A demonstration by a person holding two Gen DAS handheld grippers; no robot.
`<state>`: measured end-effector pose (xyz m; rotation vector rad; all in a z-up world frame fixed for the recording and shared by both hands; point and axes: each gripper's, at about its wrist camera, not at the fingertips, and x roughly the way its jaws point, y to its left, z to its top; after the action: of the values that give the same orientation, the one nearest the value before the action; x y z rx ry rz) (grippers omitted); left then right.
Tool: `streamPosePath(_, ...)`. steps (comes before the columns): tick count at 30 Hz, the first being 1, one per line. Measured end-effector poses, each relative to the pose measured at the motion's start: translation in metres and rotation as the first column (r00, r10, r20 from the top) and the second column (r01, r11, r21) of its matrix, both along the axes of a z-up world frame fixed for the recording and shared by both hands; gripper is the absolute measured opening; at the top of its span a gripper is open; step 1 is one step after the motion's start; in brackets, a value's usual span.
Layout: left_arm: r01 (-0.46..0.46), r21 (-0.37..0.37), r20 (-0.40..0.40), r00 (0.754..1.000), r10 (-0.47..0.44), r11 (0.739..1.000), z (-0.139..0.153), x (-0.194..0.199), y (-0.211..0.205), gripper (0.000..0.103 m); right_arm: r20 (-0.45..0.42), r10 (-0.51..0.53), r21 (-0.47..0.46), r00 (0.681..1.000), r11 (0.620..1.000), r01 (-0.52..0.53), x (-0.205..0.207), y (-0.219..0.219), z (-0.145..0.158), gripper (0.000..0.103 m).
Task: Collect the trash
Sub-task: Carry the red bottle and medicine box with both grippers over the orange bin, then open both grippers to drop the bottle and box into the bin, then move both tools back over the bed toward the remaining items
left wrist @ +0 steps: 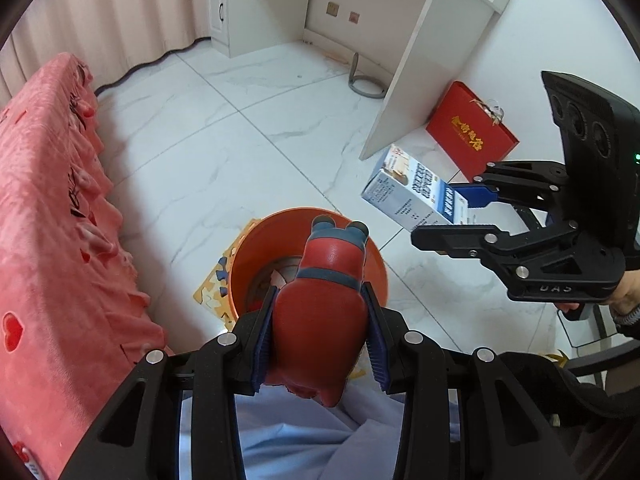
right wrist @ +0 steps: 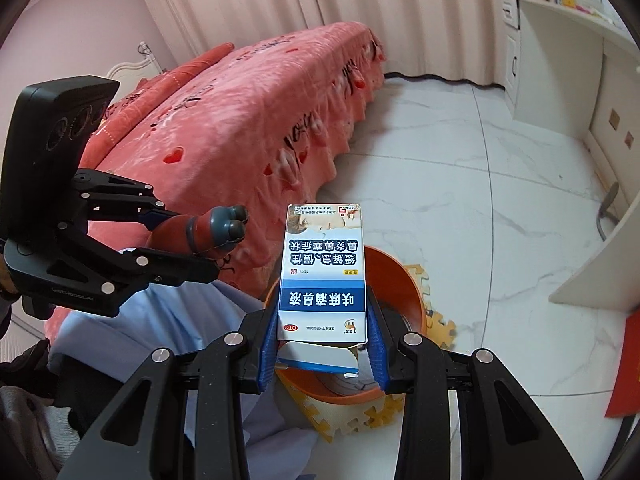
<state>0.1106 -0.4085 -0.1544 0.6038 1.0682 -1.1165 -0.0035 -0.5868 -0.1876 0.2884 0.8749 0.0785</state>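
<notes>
My left gripper is shut on a red toy figure with grey-blue feet, held above the orange bin on the floor. My right gripper is shut on a blue-and-white medicine box, held over the same orange bin. In the left wrist view the right gripper holds the box to the right of the bin. In the right wrist view the left gripper with the toy is at the left.
A bed with a pink cover lies left of the bin. A yellow foam mat is under the bin. A white desk and a red gift box stand beyond. Light blue cloth lies under the grippers.
</notes>
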Motion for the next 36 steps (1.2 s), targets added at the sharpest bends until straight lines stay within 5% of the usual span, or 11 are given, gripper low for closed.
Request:
streamPosePath(17, -0.002, 0.072, -0.021, 1.000, 0.003, 0.997, -0.029, 0.009, -0.026, 0.044, -0.070, -0.024, 0.024, 0.997, 0.999, 0.025, 0.025, -0.008, -0.039, 0.040)
streamPosePath(18, -0.001, 0.074, -0.022, 1.000, 0.003, 0.997, -0.030, 0.009, -0.026, 0.045, -0.072, -0.025, 0.019, 0.997, 0.999, 0.026, 0.027, -0.008, -0.040, 0.040)
streamPosePath(20, -0.012, 0.074, -0.011, 1.000, 0.012, 0.997, -0.030, 0.010, -0.027, 0.064, -0.087, -0.024, -0.001, 0.996, 1.000, 0.024, 0.029, -0.007, -0.043, 0.045)
streamPosePath(36, -0.026, 0.081, 0.010, 1.000, 0.025, 0.996, -0.030, 0.010, -0.021, 0.071, -0.082, -0.031, 0.005, 0.996, 0.999, 0.032, 0.027, -0.003, -0.040, 0.047)
